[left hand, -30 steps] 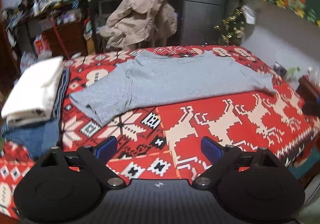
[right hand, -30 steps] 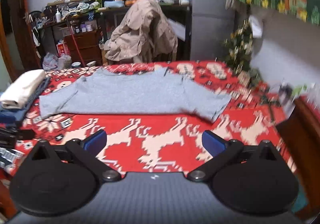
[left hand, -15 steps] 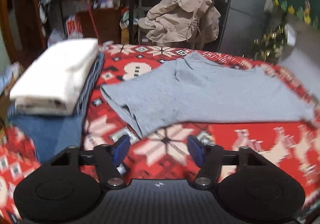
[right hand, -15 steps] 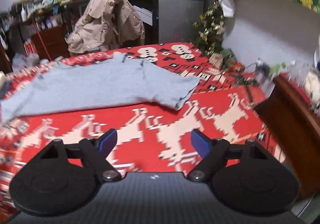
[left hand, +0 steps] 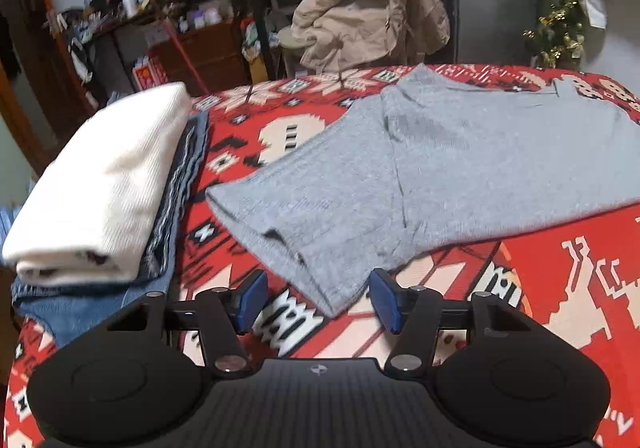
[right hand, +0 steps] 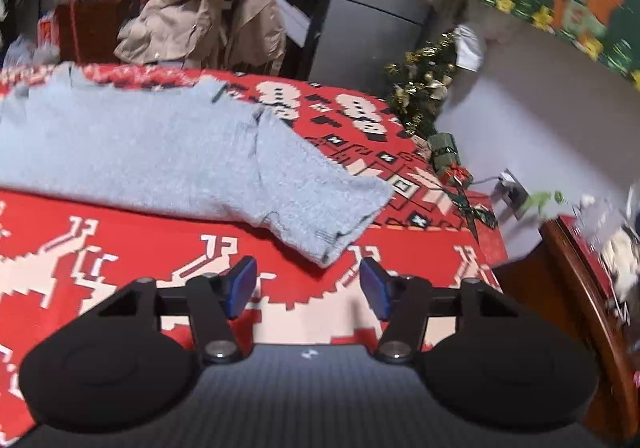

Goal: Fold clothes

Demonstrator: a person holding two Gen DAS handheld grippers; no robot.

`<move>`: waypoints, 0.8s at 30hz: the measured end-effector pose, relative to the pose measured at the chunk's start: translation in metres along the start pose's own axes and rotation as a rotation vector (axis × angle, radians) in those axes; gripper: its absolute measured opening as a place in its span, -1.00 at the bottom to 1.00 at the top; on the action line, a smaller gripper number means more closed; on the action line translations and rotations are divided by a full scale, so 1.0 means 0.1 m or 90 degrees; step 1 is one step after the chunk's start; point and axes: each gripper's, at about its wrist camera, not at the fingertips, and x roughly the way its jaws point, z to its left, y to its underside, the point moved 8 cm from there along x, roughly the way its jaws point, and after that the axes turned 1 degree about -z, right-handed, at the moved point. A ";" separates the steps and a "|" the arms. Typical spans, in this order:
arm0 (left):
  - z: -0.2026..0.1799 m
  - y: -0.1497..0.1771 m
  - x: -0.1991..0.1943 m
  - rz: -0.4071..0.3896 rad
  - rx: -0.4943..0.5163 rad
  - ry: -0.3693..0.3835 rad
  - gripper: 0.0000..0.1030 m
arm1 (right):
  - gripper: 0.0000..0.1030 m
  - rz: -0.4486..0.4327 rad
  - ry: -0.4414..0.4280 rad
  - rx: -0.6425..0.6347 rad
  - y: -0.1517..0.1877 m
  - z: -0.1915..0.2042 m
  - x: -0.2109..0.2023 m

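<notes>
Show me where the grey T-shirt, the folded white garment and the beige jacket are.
grey T-shirt (left hand: 460, 167), left wrist view, middle of its body.
folded white garment (left hand: 108, 183), left wrist view, its top face.
beige jacket (right hand: 212, 3), right wrist view, its draped back.

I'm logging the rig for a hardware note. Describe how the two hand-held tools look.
Both look alike. The left tool and the right tool each have two blue pads on black linkage fingers with silver pivot bolts, two round black discs behind them, and a ribbed dark body bearing a small round mark. No cables, hands or sleeves show.
</notes>
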 end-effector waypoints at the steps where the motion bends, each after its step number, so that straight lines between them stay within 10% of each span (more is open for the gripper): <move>1: -0.01 -0.02 0.01 -0.003 0.009 -0.003 0.16 | 0.17 0.000 0.005 -0.014 -0.01 0.03 0.06; 4: -0.03 -0.07 0.05 -0.009 0.034 -0.009 0.05 | 0.17 0.000 0.016 -0.034 -0.04 0.06 0.19; 7: -0.10 -0.11 0.09 -0.002 0.054 0.007 -0.79 | 0.04 0.006 0.016 -0.039 -0.05 0.04 0.31; 8: -0.13 -0.11 0.10 0.002 0.066 0.004 -0.84 | -0.31 0.011 0.018 -0.044 -0.05 0.04 0.35; 12: -0.13 -0.13 0.00 -0.001 0.060 0.005 -0.88 | -0.87 0.022 0.021 -0.032 -0.06 0.00 0.43; 24: -0.10 -0.11 -0.62 -0.032 0.045 0.034 -0.89 | -0.92 -0.017 0.024 0.014 -0.02 -0.17 -0.22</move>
